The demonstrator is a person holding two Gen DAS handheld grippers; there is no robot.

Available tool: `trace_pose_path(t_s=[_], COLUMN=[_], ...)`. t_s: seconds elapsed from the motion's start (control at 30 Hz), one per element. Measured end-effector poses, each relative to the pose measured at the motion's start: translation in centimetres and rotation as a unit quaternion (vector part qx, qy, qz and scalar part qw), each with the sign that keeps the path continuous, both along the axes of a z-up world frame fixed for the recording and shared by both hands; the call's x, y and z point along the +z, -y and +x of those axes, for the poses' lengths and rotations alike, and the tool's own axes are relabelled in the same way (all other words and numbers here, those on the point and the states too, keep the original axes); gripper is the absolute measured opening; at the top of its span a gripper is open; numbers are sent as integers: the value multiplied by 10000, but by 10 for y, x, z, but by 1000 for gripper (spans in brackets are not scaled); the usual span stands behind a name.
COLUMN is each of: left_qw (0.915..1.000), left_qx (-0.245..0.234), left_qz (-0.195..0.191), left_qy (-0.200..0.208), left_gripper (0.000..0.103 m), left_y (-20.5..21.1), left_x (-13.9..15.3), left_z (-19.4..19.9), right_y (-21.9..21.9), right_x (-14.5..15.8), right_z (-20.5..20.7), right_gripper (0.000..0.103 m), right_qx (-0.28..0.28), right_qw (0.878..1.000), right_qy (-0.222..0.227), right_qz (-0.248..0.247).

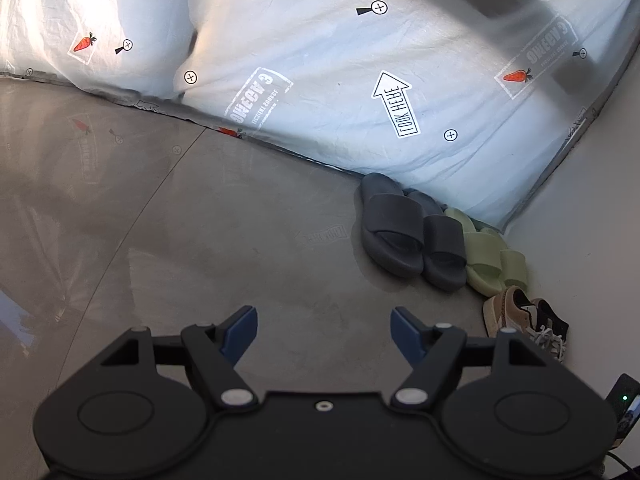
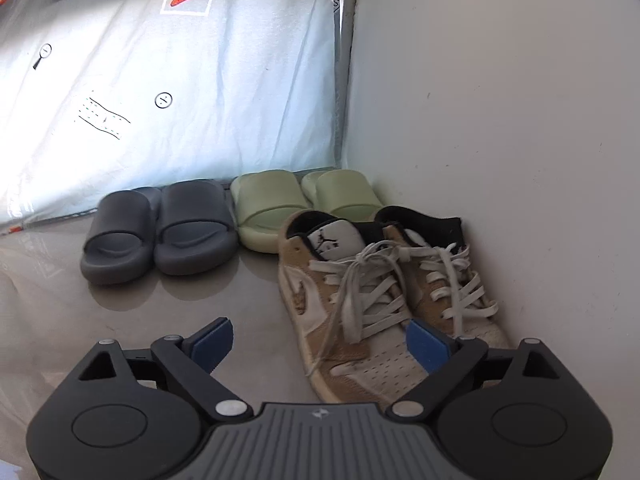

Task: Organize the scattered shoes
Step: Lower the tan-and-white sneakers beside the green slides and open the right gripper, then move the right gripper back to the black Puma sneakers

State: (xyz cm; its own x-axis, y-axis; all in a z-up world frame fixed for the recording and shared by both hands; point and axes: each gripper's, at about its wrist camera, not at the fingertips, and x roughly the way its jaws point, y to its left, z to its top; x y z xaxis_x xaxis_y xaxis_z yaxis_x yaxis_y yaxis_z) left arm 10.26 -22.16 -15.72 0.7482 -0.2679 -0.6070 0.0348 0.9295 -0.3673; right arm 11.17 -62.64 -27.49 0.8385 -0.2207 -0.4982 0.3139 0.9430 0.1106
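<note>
Both the left gripper (image 1: 324, 330) and right gripper (image 2: 320, 344) are spread, holding nothing. In the floor's corner, the sneakers (image 2: 384, 292) partly hide the green slippers (image 2: 272, 208); the grey slippers (image 2: 160, 232) sit beside them along the sheet (image 2: 200, 100).

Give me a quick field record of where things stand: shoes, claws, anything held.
grey slippers: paired side by side against the sheet
green slippers: paired, right of the grey ones
sneakers: paired beside the wall, in front of the green slippers
left claw: open, holds nothing, over bare floor
right claw: open, holds nothing, near the sneaker toes
</note>
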Motion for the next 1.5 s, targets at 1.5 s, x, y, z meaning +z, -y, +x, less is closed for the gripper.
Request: trace_pose_path(t_s=[1.5], left_qw=[9692], left_qx=[2394], left_qz=[562], left_qy=[-115], left_gripper=[74], left_y=[-546], left_x=[-38], left_z=[-39], right_y=[-756], right_x=[99], right_z=[61], right_gripper=[97], right_qx=[3729], right_qw=[9110], right_qy=[-757], right_qz=[1588])
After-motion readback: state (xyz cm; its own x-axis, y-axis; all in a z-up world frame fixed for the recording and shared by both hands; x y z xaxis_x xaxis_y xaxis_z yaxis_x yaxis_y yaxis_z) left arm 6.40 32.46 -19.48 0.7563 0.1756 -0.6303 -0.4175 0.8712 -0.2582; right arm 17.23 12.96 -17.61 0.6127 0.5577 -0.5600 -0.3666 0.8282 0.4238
